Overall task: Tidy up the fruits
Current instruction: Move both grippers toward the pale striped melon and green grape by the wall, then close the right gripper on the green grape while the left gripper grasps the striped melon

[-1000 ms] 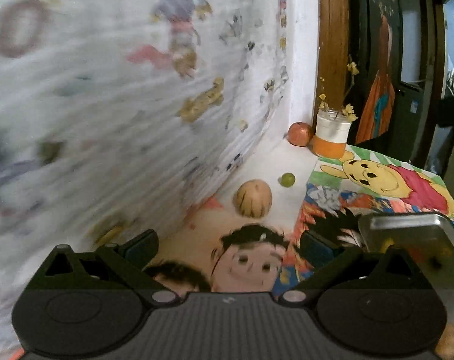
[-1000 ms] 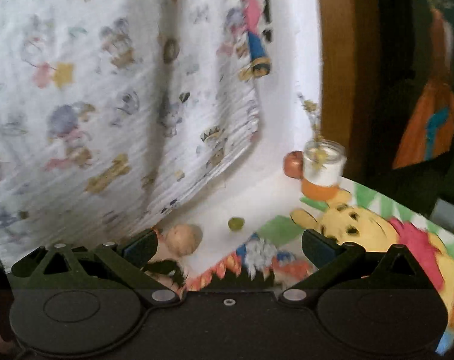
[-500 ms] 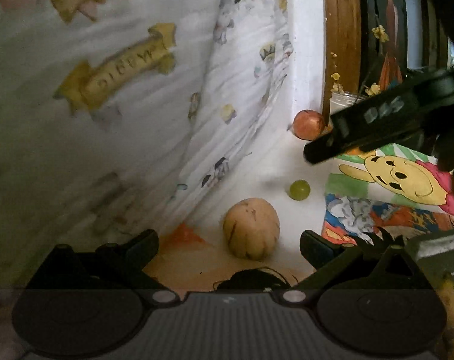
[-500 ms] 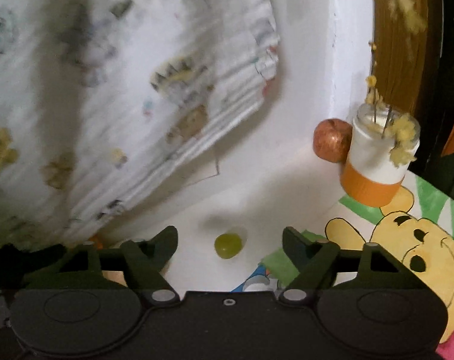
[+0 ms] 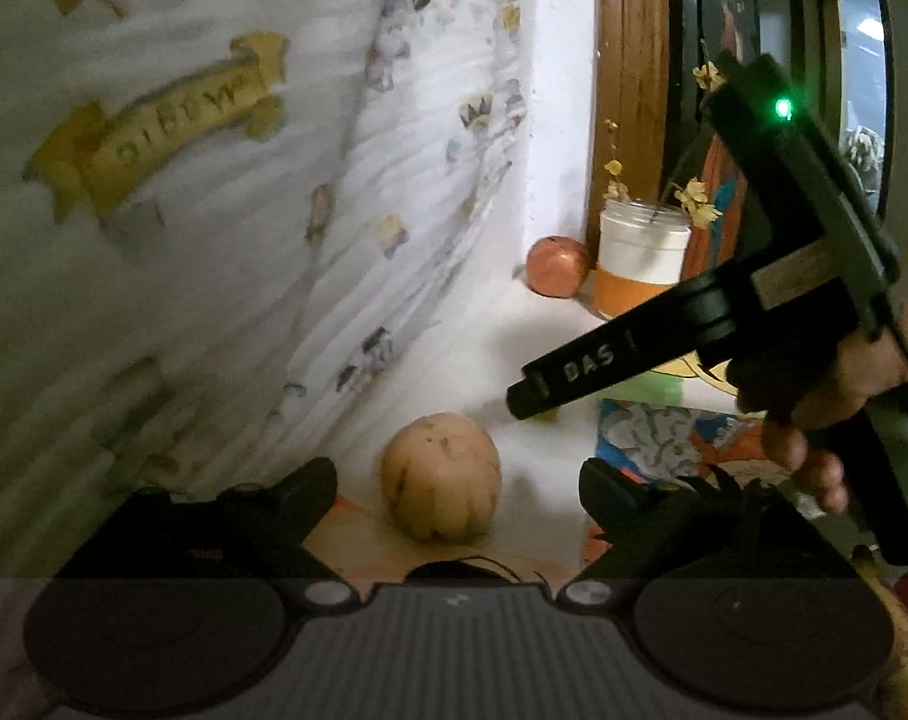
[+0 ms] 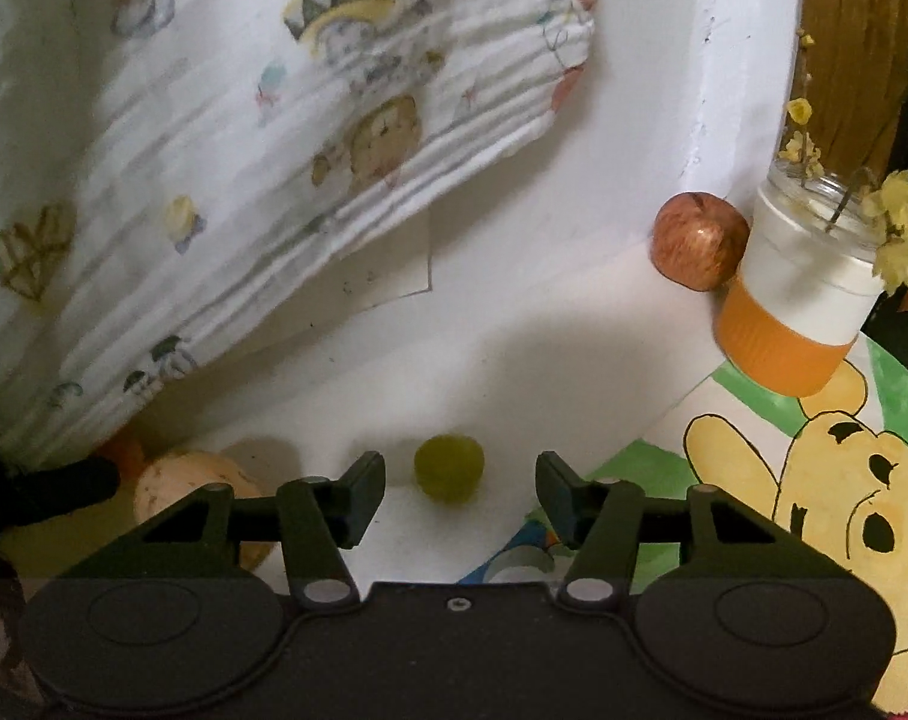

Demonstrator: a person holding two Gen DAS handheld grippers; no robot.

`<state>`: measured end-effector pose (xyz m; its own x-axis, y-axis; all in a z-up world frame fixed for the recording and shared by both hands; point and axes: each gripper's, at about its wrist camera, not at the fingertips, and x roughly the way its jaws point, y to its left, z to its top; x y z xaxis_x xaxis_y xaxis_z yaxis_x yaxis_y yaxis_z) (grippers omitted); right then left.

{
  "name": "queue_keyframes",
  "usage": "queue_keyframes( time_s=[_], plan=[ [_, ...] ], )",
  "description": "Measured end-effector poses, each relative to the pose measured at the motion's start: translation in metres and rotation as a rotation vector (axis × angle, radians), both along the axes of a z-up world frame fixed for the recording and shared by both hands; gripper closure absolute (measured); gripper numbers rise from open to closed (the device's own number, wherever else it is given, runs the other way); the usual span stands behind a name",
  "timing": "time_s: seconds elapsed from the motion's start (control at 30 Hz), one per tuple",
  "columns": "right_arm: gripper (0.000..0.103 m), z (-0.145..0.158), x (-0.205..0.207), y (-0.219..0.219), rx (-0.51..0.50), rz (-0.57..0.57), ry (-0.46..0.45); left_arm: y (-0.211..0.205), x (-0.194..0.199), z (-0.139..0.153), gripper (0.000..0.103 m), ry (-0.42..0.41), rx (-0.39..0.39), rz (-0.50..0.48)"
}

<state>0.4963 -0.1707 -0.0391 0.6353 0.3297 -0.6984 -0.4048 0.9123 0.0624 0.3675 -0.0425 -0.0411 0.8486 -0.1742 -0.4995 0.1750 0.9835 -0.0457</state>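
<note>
Tan melon-like fruit (image 5: 441,477) sits on the white surface (image 6: 574,360), centred just ahead of the left gripper (image 5: 457,489); jaws wide, empty, lined up to straddle it. Red apple (image 6: 698,247) well beyond, wedged against the jar (image 6: 796,306). Green grape (image 6: 448,475) lies right between the right gripper (image 6: 460,495) jaws, part-open, not touching, likely pre-grasp.
</note>
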Motion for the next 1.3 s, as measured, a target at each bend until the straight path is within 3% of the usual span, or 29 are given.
queue_keyframes(
  time_s=[0.2, 0.4, 0.63, 1.0, 1.3],
  plan=[
    [0.055, -0.009, 0.004, 0.000, -0.010, 0.000, -0.024, 0.004, 0.008, -0.003, 0.022, 0.037, -0.056, -0.027],
    [0.065, -0.008, 0.001, -0.001, -0.010, 0.013, -0.048, 0.014, 0.017, -0.008, 0.039, 0.088, -0.118, 0.007],
    [0.075, -0.006, -0.005, 0.006, -0.046, 0.033, -0.065, 0.027, 0.022, -0.013, 0.049, 0.111, -0.191, 0.031],
    [0.076, 0.018, -0.028, 0.000, -0.072, 0.038, -0.058, 0.035, 0.025, -0.014, 0.051, 0.116, -0.249, 0.044],
    [0.076, 0.053, -0.078, -0.016, -0.071, 0.031, -0.069, 0.040, 0.012, -0.012, 0.052, 0.119, -0.287, 0.015]
  ],
)
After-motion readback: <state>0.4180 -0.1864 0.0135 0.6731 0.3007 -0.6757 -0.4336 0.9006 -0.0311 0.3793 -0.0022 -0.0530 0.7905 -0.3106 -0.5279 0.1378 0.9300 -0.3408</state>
